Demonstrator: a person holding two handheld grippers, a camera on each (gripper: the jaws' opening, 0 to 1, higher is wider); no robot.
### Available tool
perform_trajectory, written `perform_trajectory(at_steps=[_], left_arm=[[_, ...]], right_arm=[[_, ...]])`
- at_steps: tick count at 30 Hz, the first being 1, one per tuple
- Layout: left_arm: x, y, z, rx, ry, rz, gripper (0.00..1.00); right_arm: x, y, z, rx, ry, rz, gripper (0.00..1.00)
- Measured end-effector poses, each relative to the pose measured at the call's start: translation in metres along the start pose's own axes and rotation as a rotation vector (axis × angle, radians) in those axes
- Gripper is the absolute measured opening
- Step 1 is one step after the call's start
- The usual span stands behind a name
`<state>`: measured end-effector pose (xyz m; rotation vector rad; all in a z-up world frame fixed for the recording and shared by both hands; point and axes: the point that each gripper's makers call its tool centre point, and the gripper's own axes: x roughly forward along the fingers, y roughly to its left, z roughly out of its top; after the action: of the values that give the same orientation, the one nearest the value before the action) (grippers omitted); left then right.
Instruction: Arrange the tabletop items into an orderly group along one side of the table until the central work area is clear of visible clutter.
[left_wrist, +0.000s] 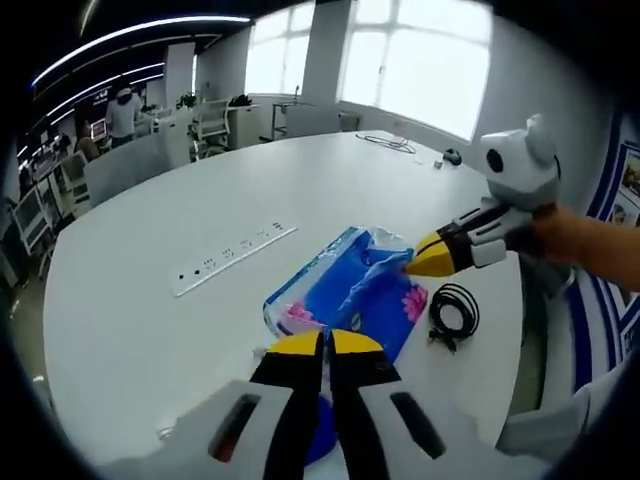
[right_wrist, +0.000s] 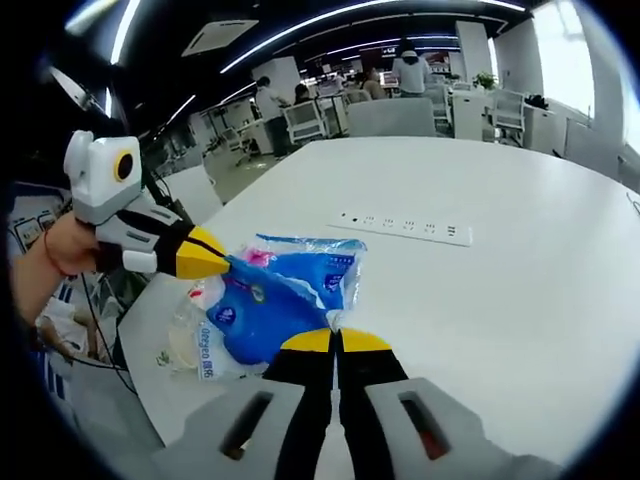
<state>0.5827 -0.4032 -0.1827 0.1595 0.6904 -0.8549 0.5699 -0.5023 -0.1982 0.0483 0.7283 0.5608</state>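
Both claws apparently pinch tissue pack (left_wrist: 350, 295).

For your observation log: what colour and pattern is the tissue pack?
Blue, with pink flower prints, on the tissue pack; clearest in the left gripper view.

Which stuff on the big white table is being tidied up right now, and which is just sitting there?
Being tidied:
blue tissue pack, pinched at opposite ends by left gripper and right gripper

Just sitting:
black cable coil
white power strip
cable and small dark thing at the far edge
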Motion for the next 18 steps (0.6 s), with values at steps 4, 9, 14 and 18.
perform_trajectory(at_steps=[4, 9, 14, 18], left_arm=[[0.008, -0.008, 0.007, 0.009, -0.001, -0.014, 0.0], [0.021, -0.019, 0.016, 0.012, -0.002, -0.037, 0.0], [0.032, -0.028, 0.024, 0.023, -0.003, -0.054, 0.0], [0.043, -0.037, 0.029, 0.033, -0.002, -0.068, 0.0]], right_arm=[[-0.008, -0.011, 0.0, 0.002, -0.006, -0.02, 0.0], [-0.019, -0.027, -0.001, 0.012, -0.013, -0.046, 0.0], [-0.03, -0.04, -0.004, 0.021, -0.02, -0.068, 0.0], [-0.039, -0.052, -0.008, 0.032, -0.024, -0.084, 0.0]])
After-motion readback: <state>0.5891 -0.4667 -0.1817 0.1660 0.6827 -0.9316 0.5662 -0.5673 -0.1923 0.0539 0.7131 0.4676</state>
